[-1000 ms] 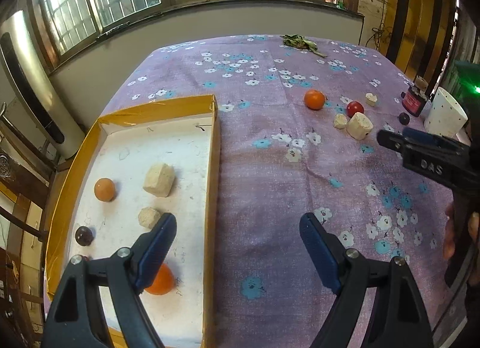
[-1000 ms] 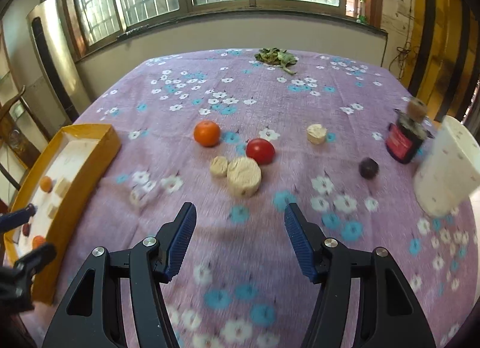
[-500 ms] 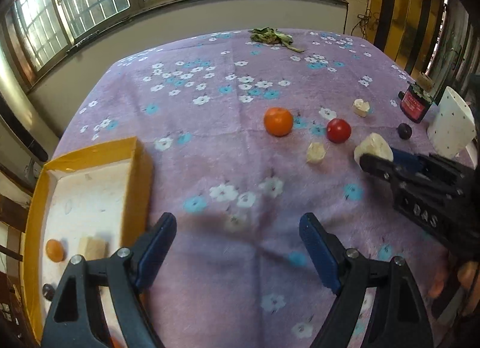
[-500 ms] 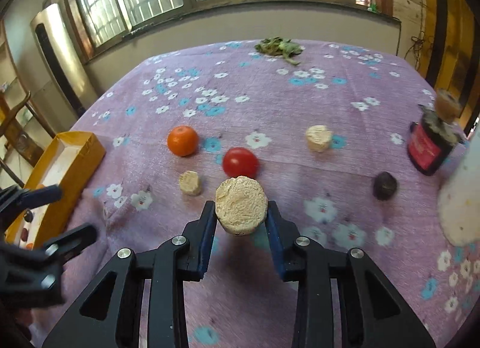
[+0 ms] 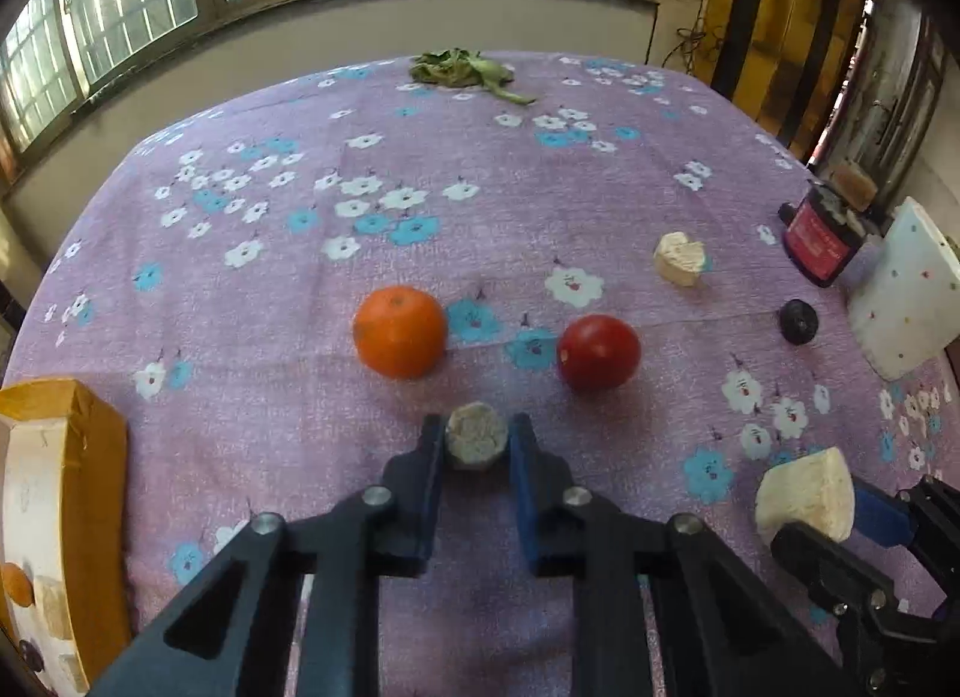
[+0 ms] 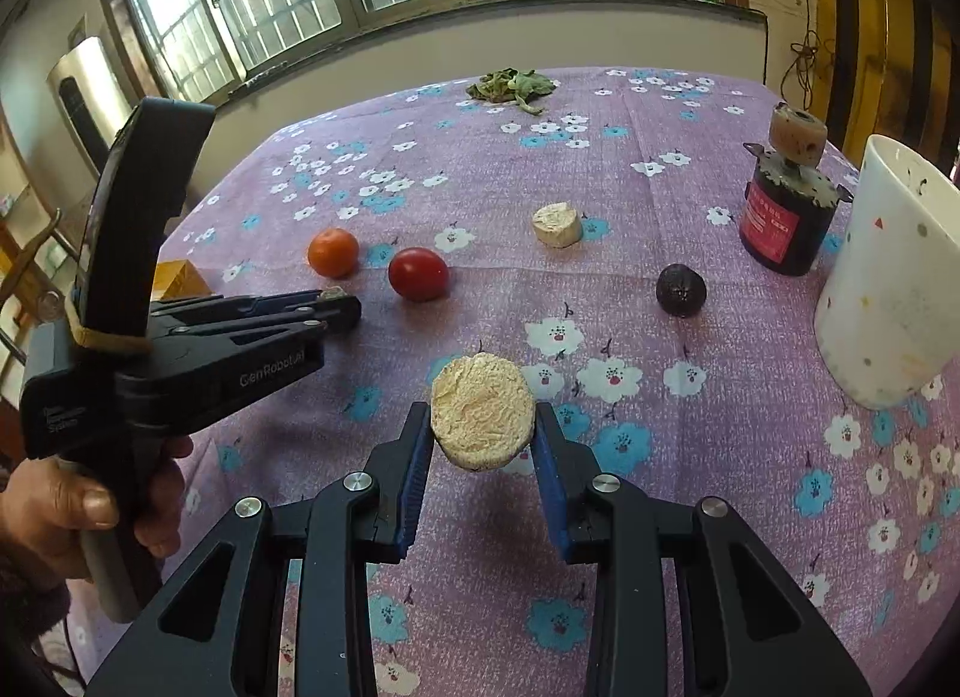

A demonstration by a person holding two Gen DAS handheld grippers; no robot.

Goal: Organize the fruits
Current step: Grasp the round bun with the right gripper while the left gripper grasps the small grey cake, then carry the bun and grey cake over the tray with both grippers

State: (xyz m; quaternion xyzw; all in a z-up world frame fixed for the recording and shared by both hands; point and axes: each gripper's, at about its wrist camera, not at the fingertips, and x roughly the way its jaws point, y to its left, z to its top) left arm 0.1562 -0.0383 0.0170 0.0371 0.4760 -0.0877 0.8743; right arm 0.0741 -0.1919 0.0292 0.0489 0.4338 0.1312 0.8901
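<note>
My left gripper (image 5: 477, 433) is shut on a small beige chunk (image 5: 476, 434) on the purple floral tablecloth, just in front of an orange (image 5: 400, 331) and a red tomato (image 5: 597, 352). My right gripper (image 6: 483, 424) is shut on a large beige round piece (image 6: 482, 410) and holds it above the cloth; it shows at the lower right of the left wrist view (image 5: 804, 496). Another beige piece (image 6: 557, 224) and a dark round fruit (image 6: 680, 290) lie further back. The yellow tray (image 5: 90, 457) with several fruits sits at the left edge.
A white speckled cup (image 6: 894, 277) and a dark red-labelled jar (image 6: 786, 211) stand at the right. A bunch of green leaves (image 6: 510, 86) lies at the table's far edge. The left gripper's body (image 6: 180, 349) fills the left of the right wrist view.
My left gripper has swung from the tray to the fruits and shut on the small beige chunk. My right gripper shut on the large beige piece and lifted it.
</note>
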